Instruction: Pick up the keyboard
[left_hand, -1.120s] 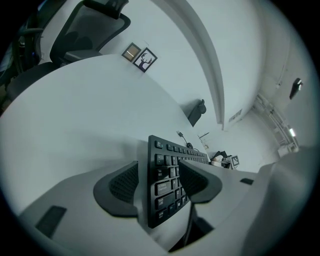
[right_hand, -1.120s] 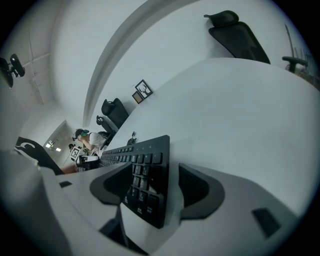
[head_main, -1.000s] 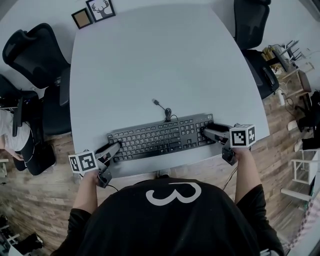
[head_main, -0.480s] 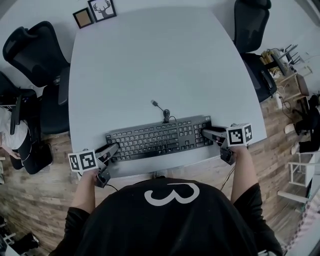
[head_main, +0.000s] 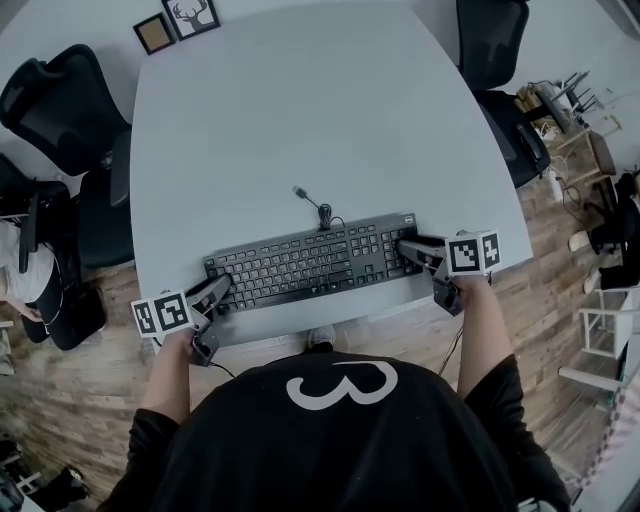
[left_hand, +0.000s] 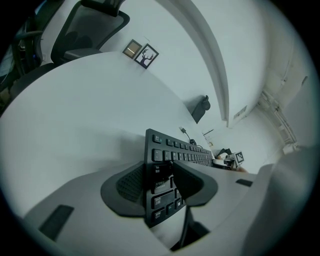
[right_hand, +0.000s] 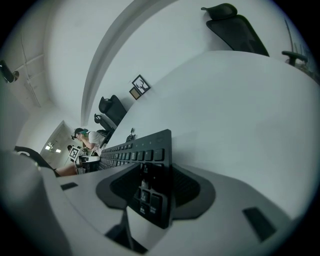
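Note:
A black keyboard (head_main: 310, 262) lies flat near the front edge of the pale table (head_main: 300, 110), its cable (head_main: 312, 205) trailing toward the far side. My left gripper (head_main: 222, 288) is at the keyboard's left end, and its jaws are closing. In the left gripper view the keyboard (left_hand: 176, 150) stands edge-on between the pads of the left gripper (left_hand: 161, 181), which touch it on both sides. My right gripper (head_main: 408, 248) is at the right end, its jaws closing too. In the right gripper view the keyboard's (right_hand: 135, 149) end sits between the right gripper's (right_hand: 150, 187) pads, gripped top and bottom.
Black office chairs stand at the table's left (head_main: 60, 100) and at its far right (head_main: 490, 40). Two small picture frames (head_main: 190, 15) lean against the wall behind the table's far left corner. Cluttered furniture (head_main: 570, 110) sits on the wooden floor to the right.
Both grippers' jaws have narrowed onto the keyboard's two ends. The hands and the keyboard have stayed where they were on the table.

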